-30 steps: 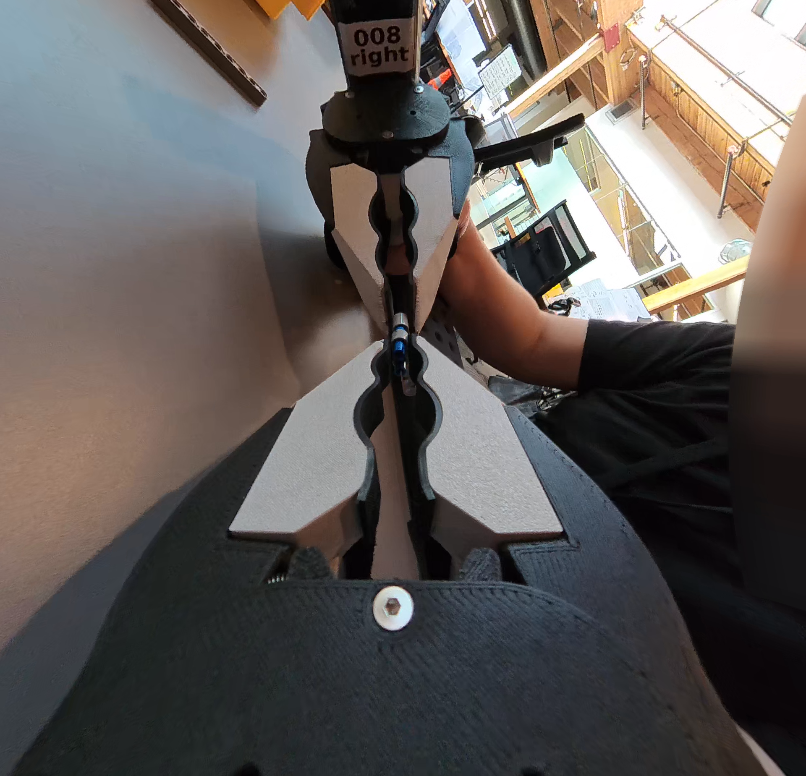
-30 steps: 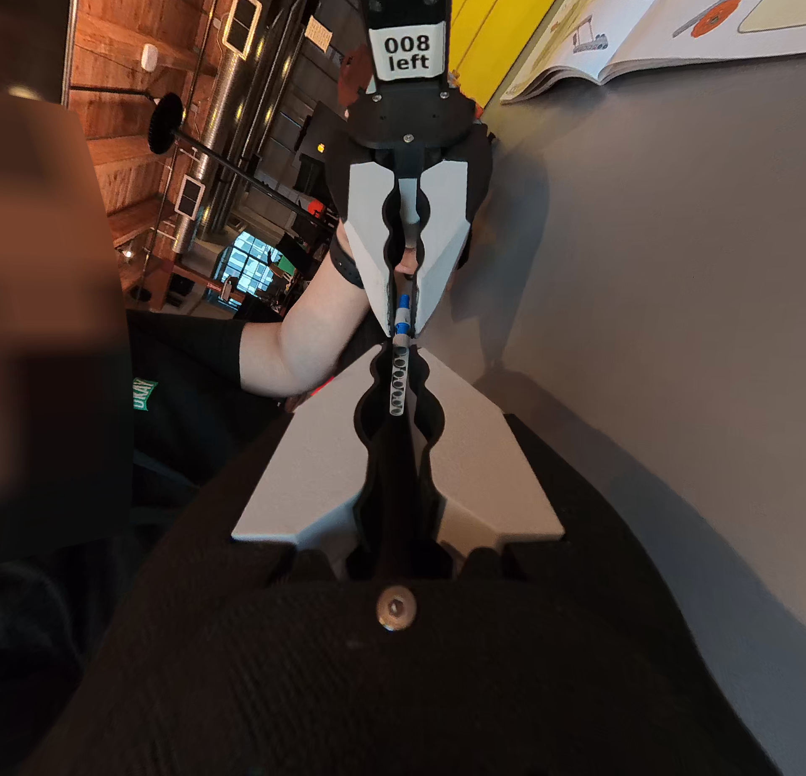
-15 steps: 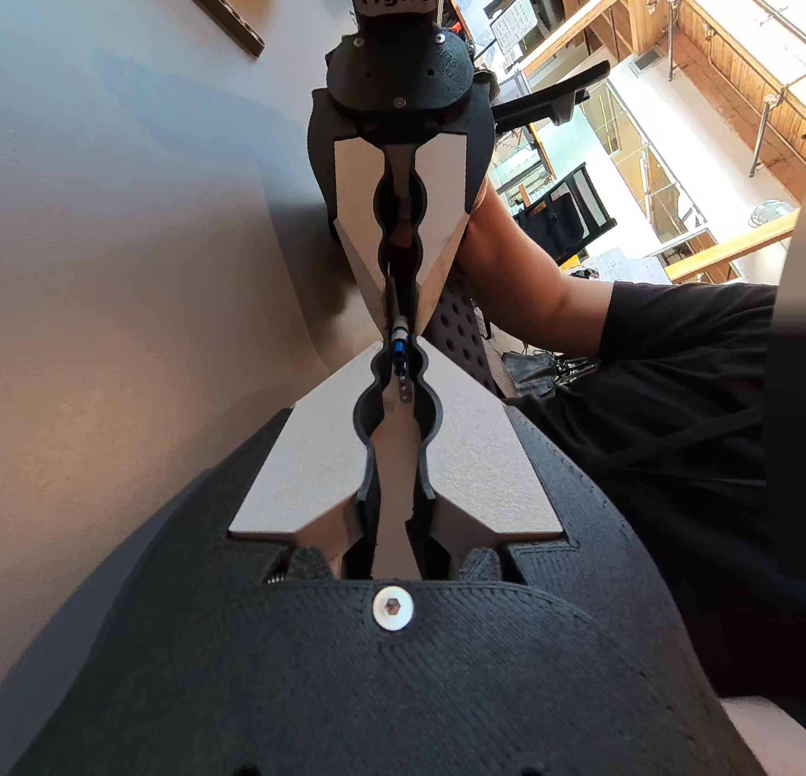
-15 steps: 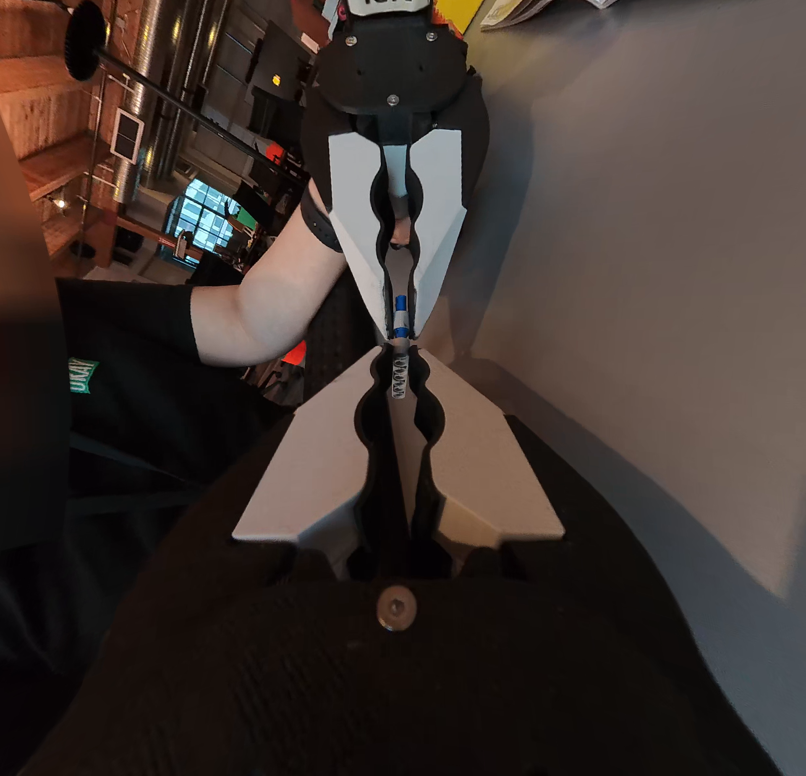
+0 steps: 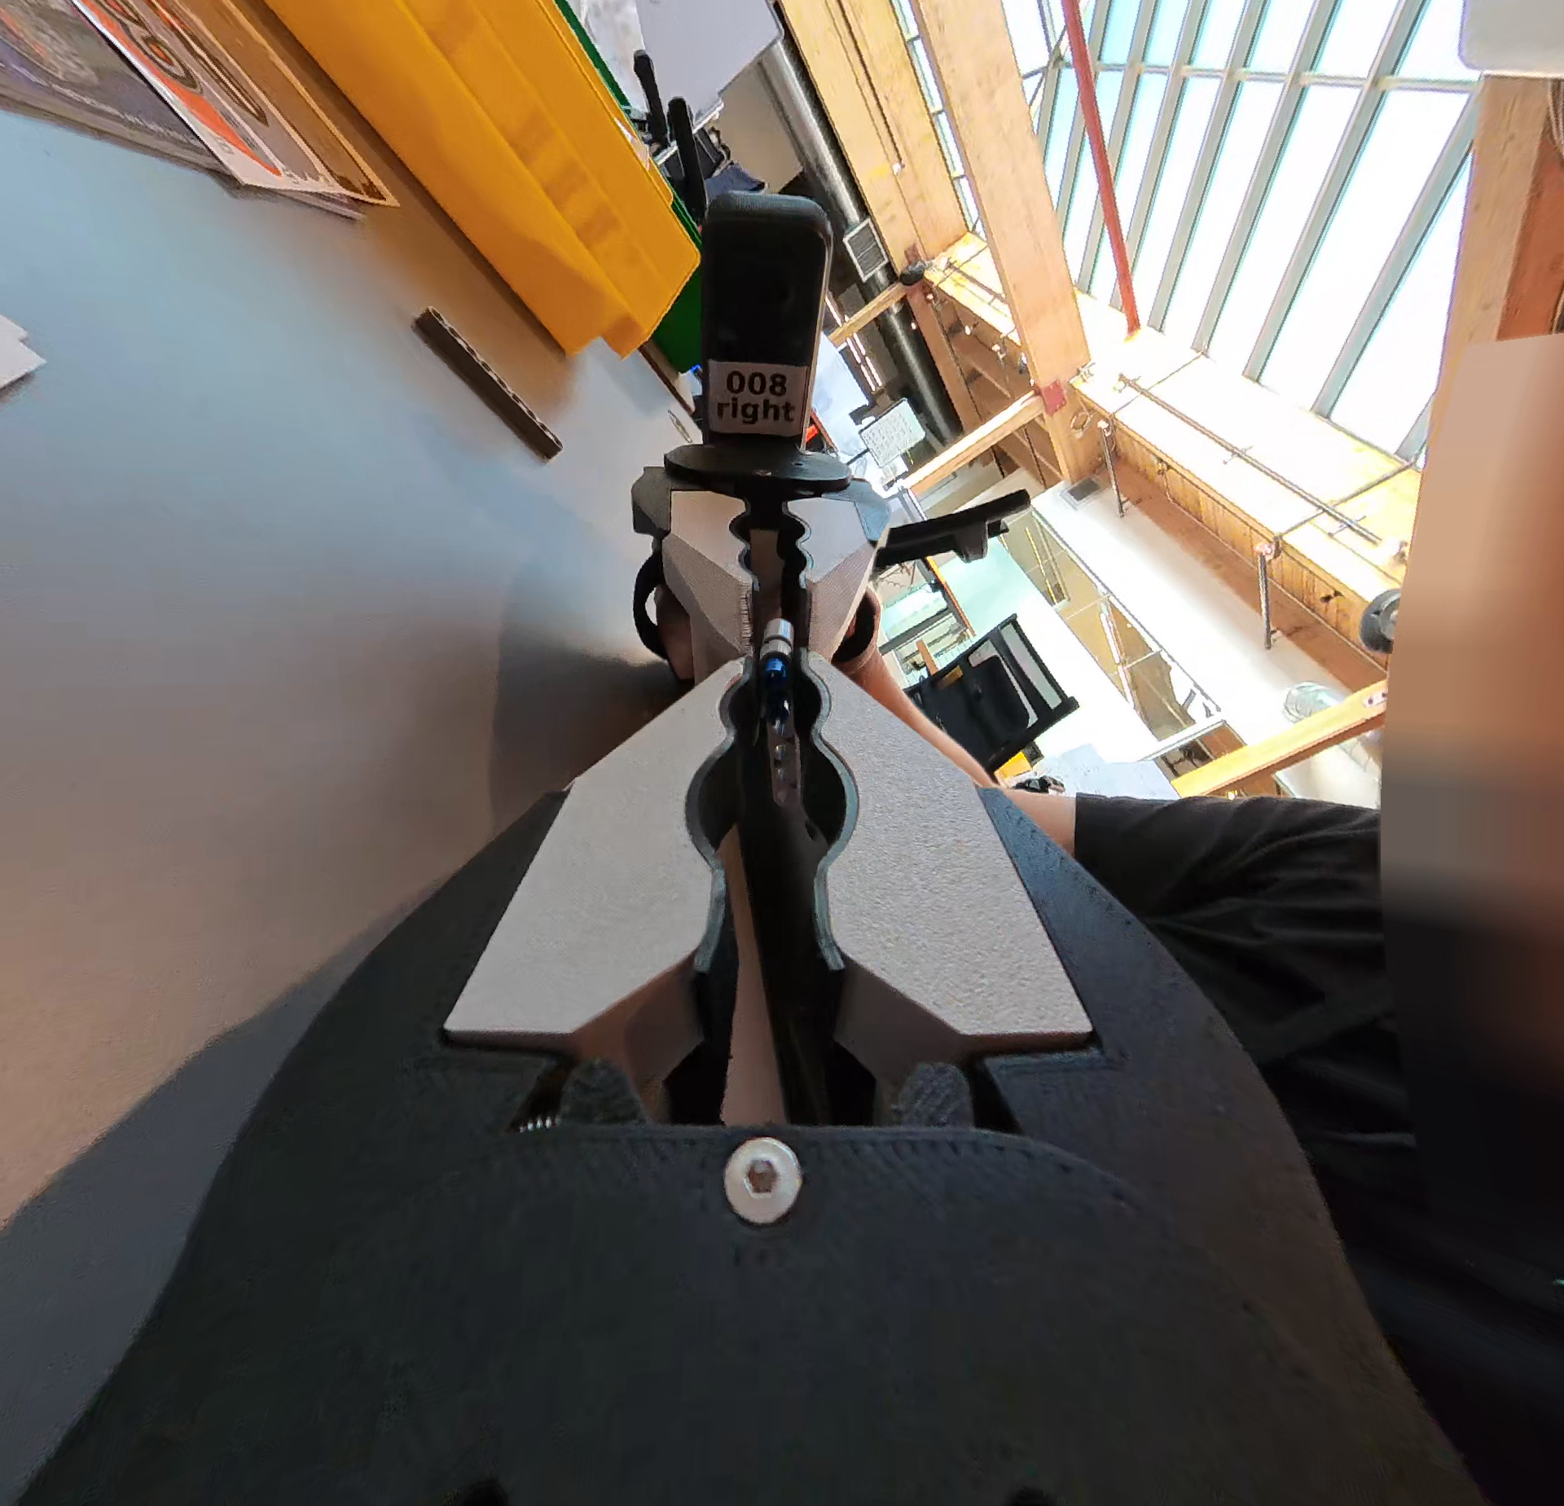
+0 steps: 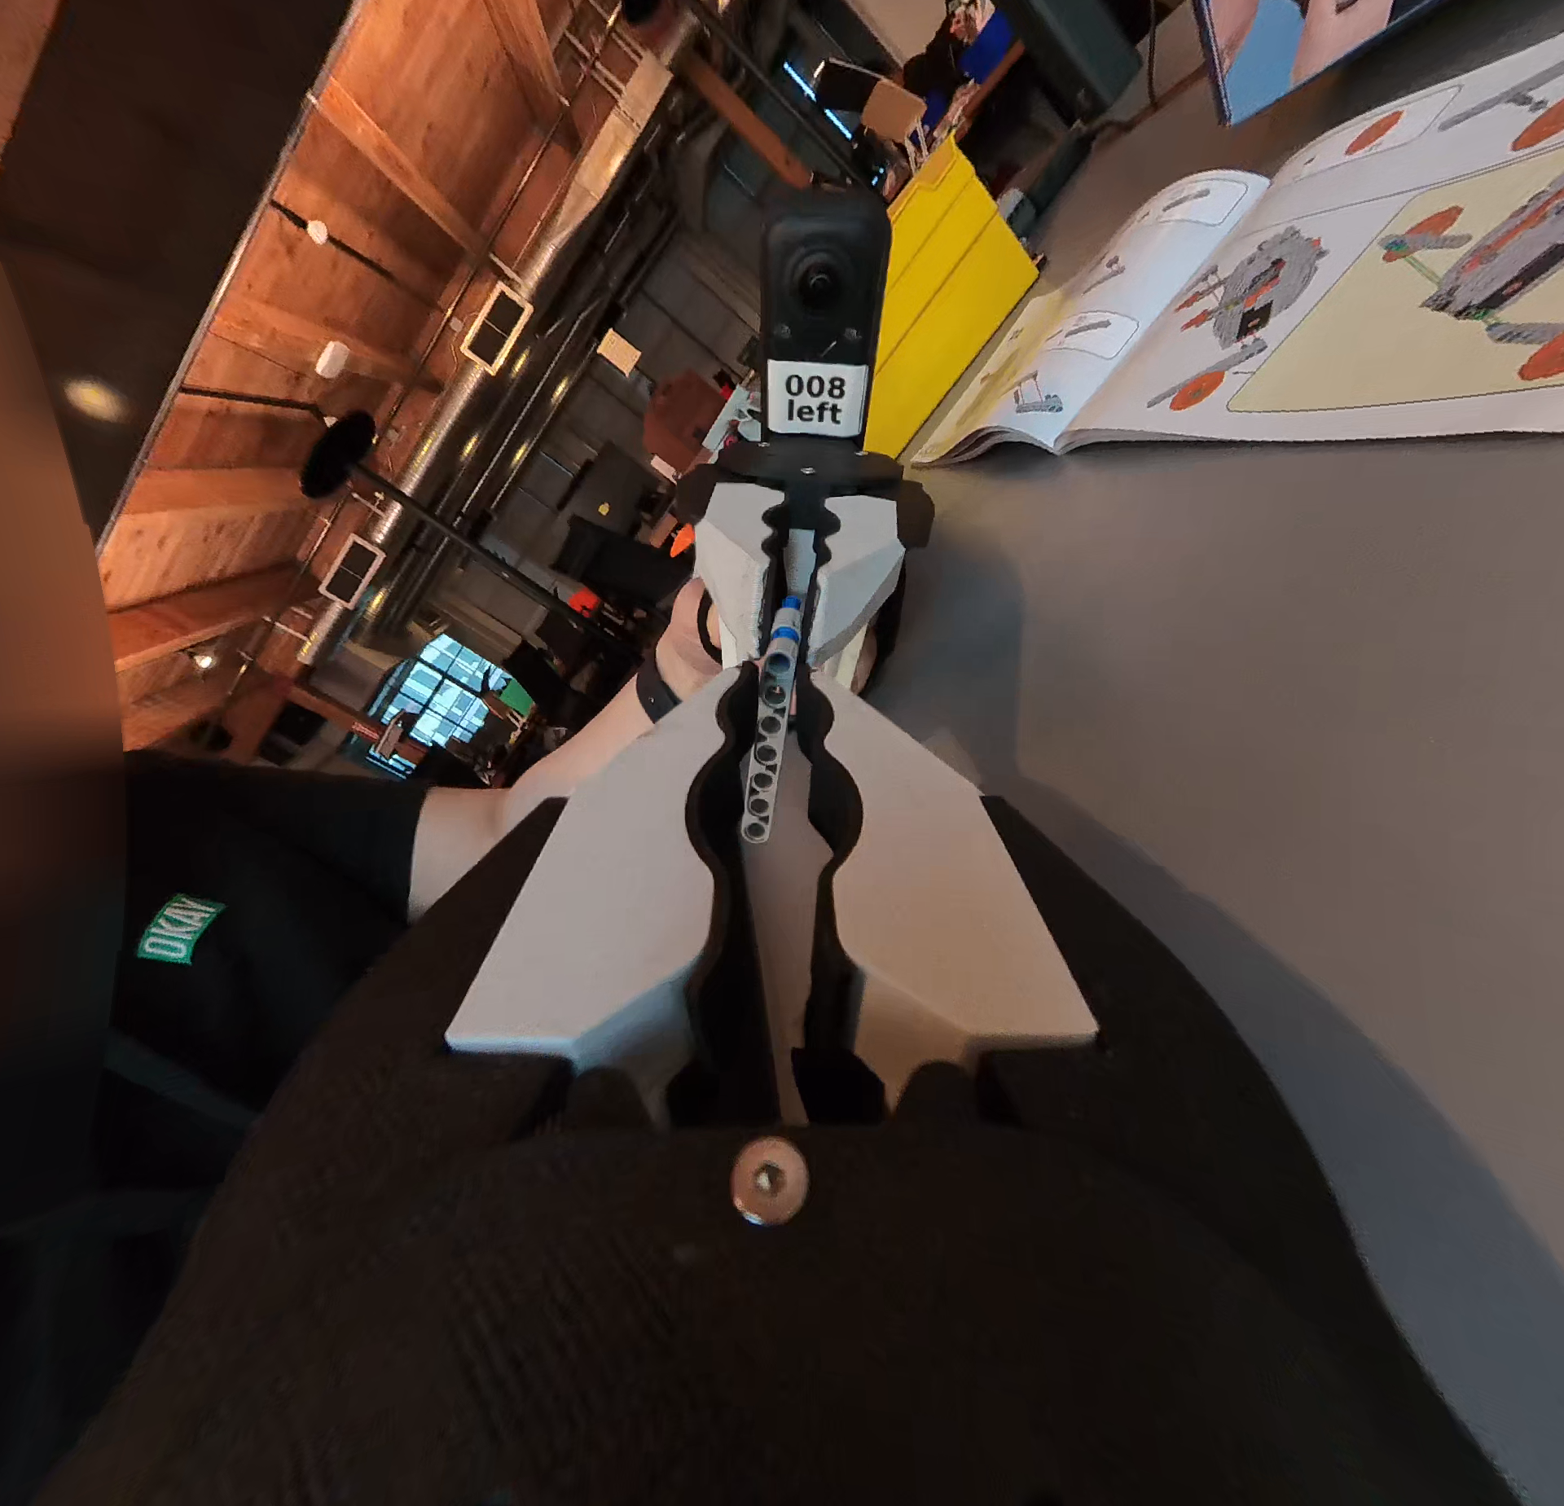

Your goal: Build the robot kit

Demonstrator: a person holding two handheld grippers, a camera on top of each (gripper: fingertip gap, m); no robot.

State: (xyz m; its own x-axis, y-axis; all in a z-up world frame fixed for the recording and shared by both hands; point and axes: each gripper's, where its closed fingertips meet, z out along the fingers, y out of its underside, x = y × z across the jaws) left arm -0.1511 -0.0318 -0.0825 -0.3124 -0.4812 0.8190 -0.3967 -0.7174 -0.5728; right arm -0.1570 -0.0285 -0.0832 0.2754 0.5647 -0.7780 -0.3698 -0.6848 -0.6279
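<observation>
My two grippers meet tip to tip above a grey table point(image 5: 212, 619). My right gripper point(image 6: 779, 677) is shut on the top end of a light grey beam with holes point(image 6: 764, 767), which hangs down through the gap between its fingers. My left gripper point(image 5: 777, 668) is shut on a blue and grey pin point(image 5: 774, 677) that sits at the beam's end. The pin point(image 6: 787, 623) also shows between the left gripper's fingers in the right wrist view. The beam point(image 5: 783, 759) shows dark in the left wrist view. Whether the pin is fully seated is hidden.
A yellow bin point(image 5: 508, 111) stands at the table's back, also seen in the right wrist view point(image 6: 948, 298). A long dark beam point(image 5: 487, 395) lies loose on the table. An open instruction booklet point(image 6: 1269, 323) lies flat. A person's arm and black shirt point(image 5: 1227, 915) are close by. My left and right fingertips are right by each other.
Both grippers have tilted, so each view now shows the other gripper's camera, the yellow bin and more of the table. The beam and pin have stayed between the tips.
</observation>
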